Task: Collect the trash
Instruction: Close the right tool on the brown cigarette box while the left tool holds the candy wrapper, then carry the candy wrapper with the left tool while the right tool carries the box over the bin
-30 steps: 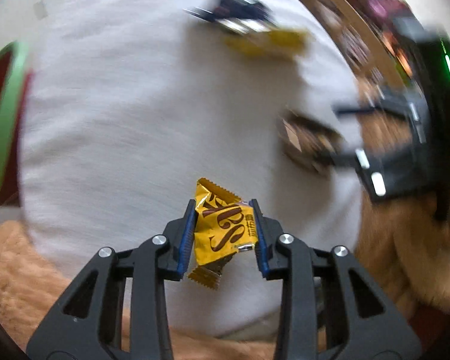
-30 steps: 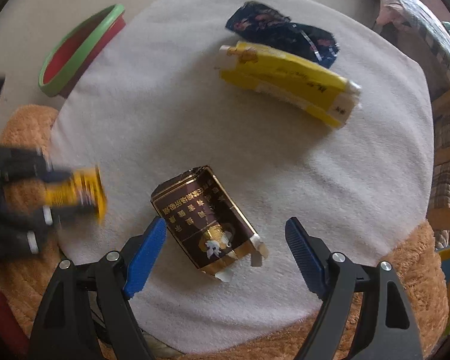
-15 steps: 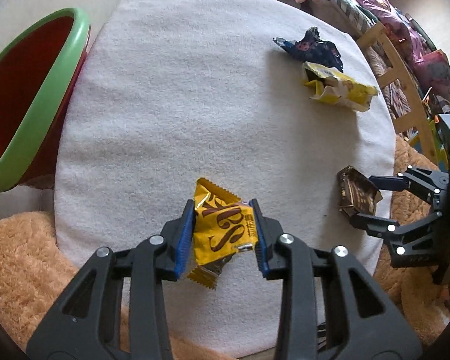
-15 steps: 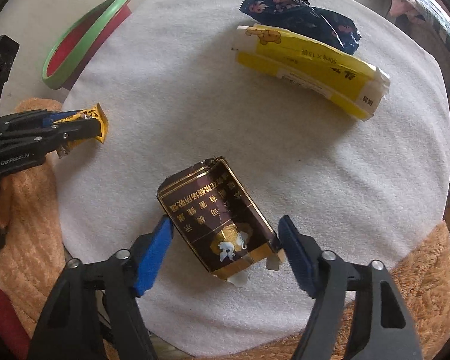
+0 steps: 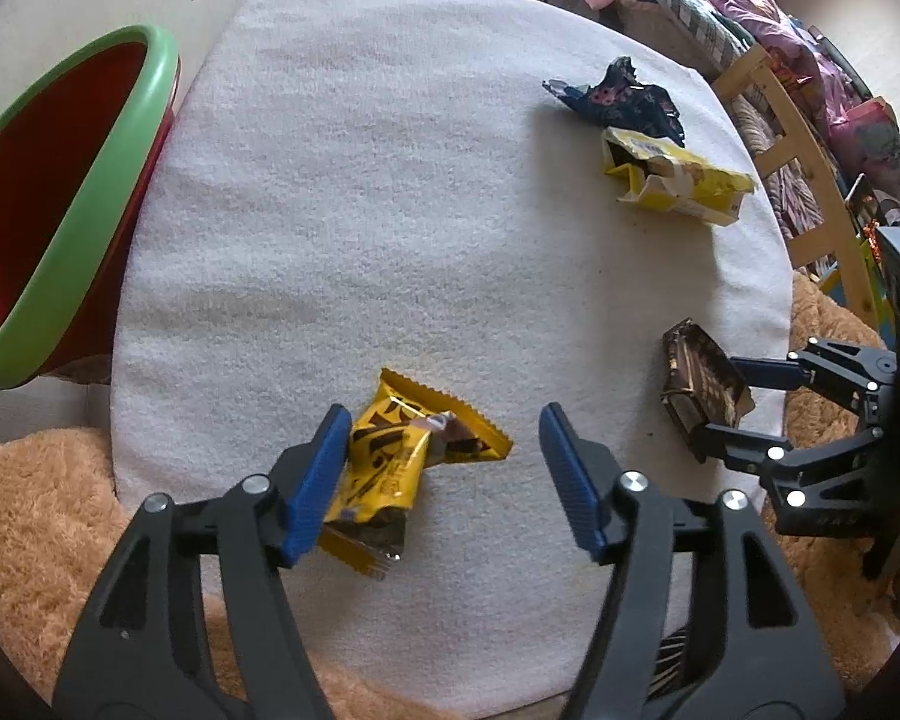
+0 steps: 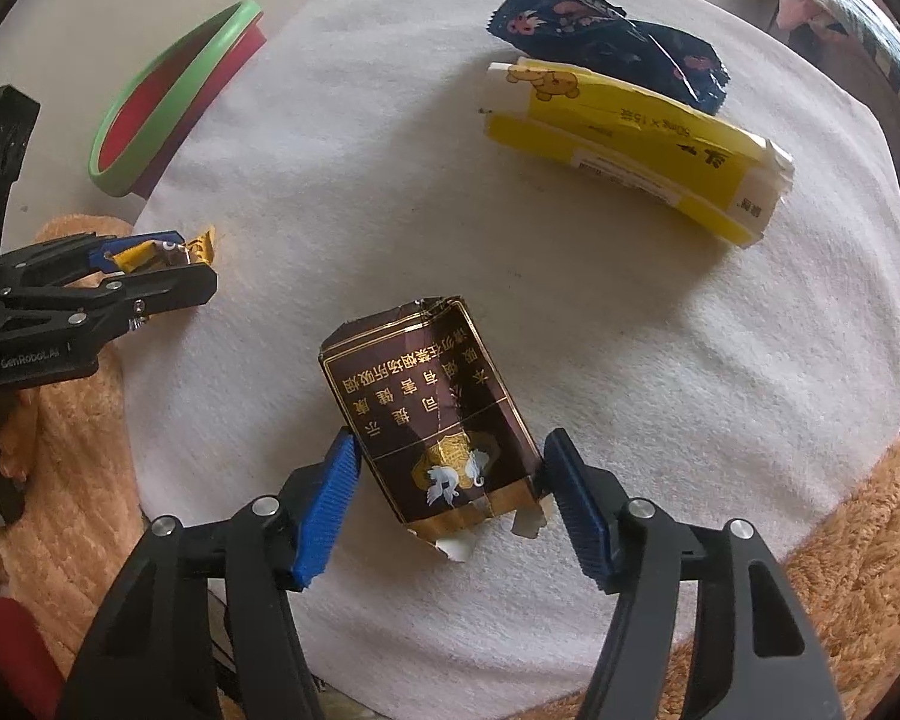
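Lying on the white terry cloth [image 5: 390, 192] just right of the green-rimmed red bin [image 5: 60, 228], the yellow candy wrapper [image 5: 402, 456] is seen released: a second ago it was pinched upright by the left gripper [image 5: 444, 480], whose jaws have just been opening and now stand spread. The wrapper is slumped against the left pad, clear of the right one. Farther right of the bin, the dark brown cigarette pack [image 6: 432, 414] is flanked by the right gripper [image 6: 450, 498], whose jaws have just been closing from a wider gap; both blue pads are now brought against the pack's sides, which still lies on the cloth. Beyond it, the yellow carton [image 6: 636, 144] and dark blue wrapper [image 6: 606, 36] are left unmoved, touching each other.
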Motion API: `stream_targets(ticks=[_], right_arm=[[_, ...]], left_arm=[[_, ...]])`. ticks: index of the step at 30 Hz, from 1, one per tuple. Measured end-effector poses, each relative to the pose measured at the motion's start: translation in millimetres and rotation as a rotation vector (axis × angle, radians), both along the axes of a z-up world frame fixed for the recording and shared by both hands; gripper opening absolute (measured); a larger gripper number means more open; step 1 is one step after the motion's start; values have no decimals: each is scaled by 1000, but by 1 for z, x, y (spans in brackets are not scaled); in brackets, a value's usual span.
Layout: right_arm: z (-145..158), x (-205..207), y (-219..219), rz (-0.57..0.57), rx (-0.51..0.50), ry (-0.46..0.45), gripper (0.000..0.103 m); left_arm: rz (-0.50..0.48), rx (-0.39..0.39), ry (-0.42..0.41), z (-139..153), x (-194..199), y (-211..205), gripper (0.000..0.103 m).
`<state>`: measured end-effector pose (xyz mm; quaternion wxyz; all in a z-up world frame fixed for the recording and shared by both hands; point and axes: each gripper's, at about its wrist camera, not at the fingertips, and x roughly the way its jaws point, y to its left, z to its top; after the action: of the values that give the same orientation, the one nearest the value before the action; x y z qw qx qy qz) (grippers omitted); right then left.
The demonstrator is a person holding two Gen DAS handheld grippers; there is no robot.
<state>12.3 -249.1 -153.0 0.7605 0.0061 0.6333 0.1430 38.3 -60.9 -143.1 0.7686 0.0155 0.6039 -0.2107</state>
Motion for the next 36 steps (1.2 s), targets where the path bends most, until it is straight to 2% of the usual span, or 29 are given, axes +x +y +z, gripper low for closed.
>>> stream_targets(ticks=[6,18,21,23,24,25,36], right_arm=[[1,-3,-9,-47,27,3,62],[2,-6,-16,-45,38,10,63],[1,-4,-15,-40,42,12,63],[1,-5,-14,-33,44,9,62],[1,-5,-13,-29,46,6,57],[0,-6,-11,-27,50,5,56],[22,-9,-10,-56,115,-79,54]], left_arm=[[29,17,-30,3,0,5,72],[-3,40,-12,0,-2,-1,72],[-1,39,0,-2,-1,-1,62],[9,40,10,-4,-1,1,50],[12,36,12,-4,-1,1,50],[17,34,11,-4,-1,2,50],[66,5,-29,6,1,10,48]])
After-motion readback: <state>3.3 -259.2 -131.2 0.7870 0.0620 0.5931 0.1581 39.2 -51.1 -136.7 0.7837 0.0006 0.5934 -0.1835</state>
